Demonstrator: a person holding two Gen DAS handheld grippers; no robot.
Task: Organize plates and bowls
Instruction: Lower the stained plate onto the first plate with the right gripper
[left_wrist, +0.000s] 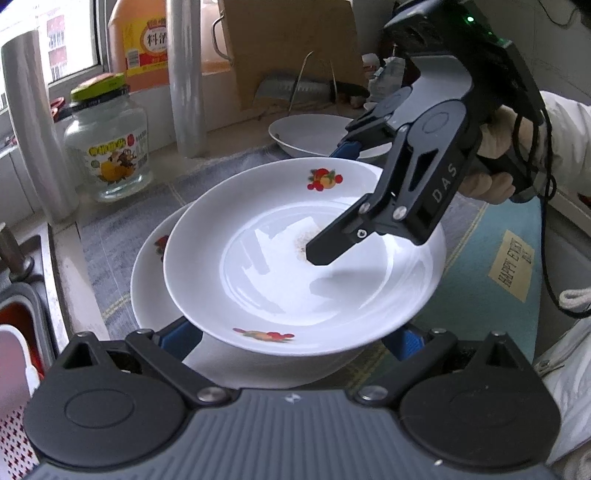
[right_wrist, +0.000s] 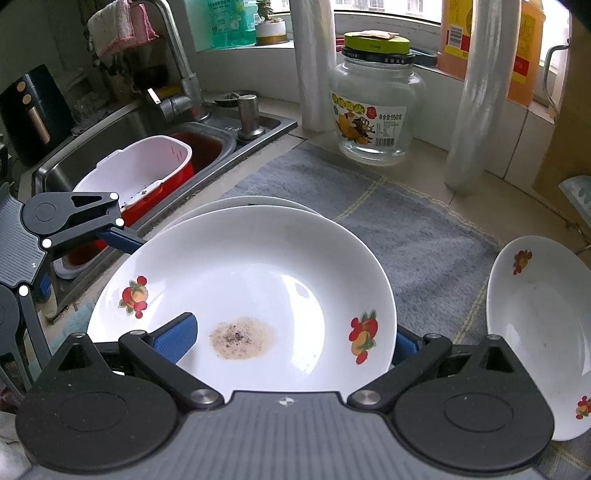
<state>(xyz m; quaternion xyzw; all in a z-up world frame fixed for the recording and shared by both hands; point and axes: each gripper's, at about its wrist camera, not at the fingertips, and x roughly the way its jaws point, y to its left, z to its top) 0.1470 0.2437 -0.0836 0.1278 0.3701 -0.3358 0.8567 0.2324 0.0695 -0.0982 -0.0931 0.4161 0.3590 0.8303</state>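
A white deep plate with fruit prints and a brown stain (right_wrist: 243, 291) sits tilted on a second like plate (right_wrist: 236, 203) on the grey cloth. It also shows in the left wrist view (left_wrist: 303, 254), above the lower plate (left_wrist: 151, 280). My right gripper (right_wrist: 291, 341) is shut on the top plate's rim, one blue pad (right_wrist: 173, 338) inside it and one beneath. From the left wrist view it (left_wrist: 332, 206) reaches in from the right. My left gripper (left_wrist: 295, 341) is open, its blue fingers (left_wrist: 181, 338) under the top plate's near rim. A third plate (right_wrist: 539, 332) lies to the right.
A glass jar (right_wrist: 376, 107) and two film rolls (right_wrist: 469, 110) stand behind the grey cloth (right_wrist: 424, 236). The sink (right_wrist: 122, 122) with a red-and-white basket (right_wrist: 147, 170) and tap lies left. A cutting board (left_wrist: 295, 48), knife and orange bottle (left_wrist: 142, 40) stand at the back.
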